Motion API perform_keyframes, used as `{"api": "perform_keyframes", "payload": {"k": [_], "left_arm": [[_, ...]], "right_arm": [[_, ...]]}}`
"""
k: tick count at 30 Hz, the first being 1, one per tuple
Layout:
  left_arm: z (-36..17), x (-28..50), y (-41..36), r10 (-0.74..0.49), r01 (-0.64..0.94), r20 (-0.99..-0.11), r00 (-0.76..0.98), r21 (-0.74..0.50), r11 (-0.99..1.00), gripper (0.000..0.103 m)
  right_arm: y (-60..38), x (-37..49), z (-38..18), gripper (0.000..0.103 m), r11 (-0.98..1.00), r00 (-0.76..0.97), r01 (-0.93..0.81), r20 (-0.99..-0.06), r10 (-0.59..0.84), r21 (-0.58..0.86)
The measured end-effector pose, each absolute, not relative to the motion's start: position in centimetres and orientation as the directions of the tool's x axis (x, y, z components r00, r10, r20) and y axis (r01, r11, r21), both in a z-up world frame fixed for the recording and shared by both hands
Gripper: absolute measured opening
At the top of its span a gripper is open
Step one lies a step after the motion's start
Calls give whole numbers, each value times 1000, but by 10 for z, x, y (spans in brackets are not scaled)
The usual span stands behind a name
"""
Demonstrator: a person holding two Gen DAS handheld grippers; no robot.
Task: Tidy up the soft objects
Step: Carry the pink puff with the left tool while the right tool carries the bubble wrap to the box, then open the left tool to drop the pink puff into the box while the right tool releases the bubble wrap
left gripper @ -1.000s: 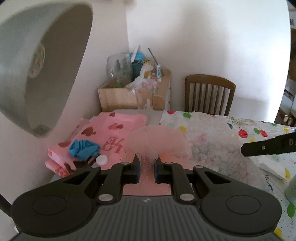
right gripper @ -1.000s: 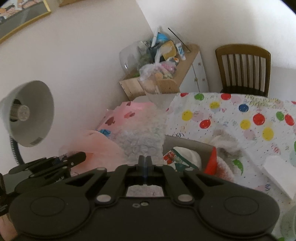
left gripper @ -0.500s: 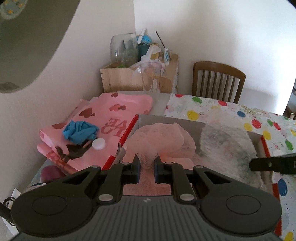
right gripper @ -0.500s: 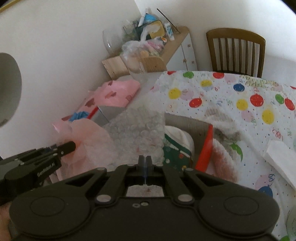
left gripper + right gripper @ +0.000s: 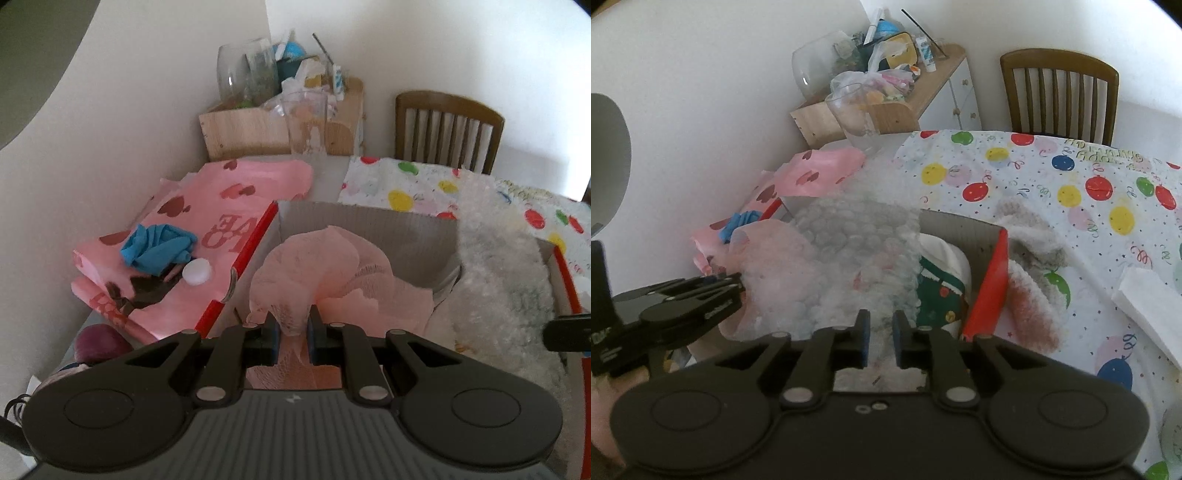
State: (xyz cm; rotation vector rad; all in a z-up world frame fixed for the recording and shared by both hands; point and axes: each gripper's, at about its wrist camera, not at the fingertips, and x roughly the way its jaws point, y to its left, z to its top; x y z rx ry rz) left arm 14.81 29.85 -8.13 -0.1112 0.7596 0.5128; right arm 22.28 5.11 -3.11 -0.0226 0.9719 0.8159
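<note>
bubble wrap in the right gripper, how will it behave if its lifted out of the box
Probably floppy: the bubble wrap drapes in folds ahead of the right gripper. Likely very light, being thin and see-through. It may slip free, since the jaws now stand apart.

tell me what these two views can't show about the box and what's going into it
- Box floor: hidden in both views by the pink mesh cloth and the bubble wrap.
- Green-and-white item in the box: right wrist view only, half covered by the bubble wrap, so unidentifiable.
- Right gripper: jaws parted in its own view; whether they still pinch the wrap cannot be told.
- Purple round thing: left wrist view, cut off by the left gripper body.
</note>
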Motion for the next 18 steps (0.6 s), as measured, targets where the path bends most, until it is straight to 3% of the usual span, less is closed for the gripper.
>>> {"api": "perform_keyframes", "payload": {"k": [7, 10, 11, 12, 14, 18], "left_arm": [[-82, 150, 301, 404, -504, -708, 579, 78, 860, 17], [-79, 147, 304, 400, -524, -717, 571, 57, 850, 30], [-78, 147, 304, 396, -522, -719, 571, 55, 851, 39], [-77, 146, 303, 399, -522, -719, 570, 59, 851, 56], [-75, 144, 301, 403, -519, -714, 572, 65, 852, 73], [-67, 134, 298, 412, -526, -682, 605, 46, 849, 73]], "right_arm": [[43, 220, -27, 23, 704, 278, -626, -747, 603, 336], [40, 219, -24, 29, 700, 275, -631, -748, 604, 334], [38, 218, -23, 29, 700, 276, -632, -747, 604, 332], [37, 218, -22, 31, 700, 276, -633, -748, 604, 332], [34, 217, -20, 33, 696, 271, -635, -746, 608, 336], [30, 213, -14, 36, 688, 277, -645, -737, 616, 333]]}}
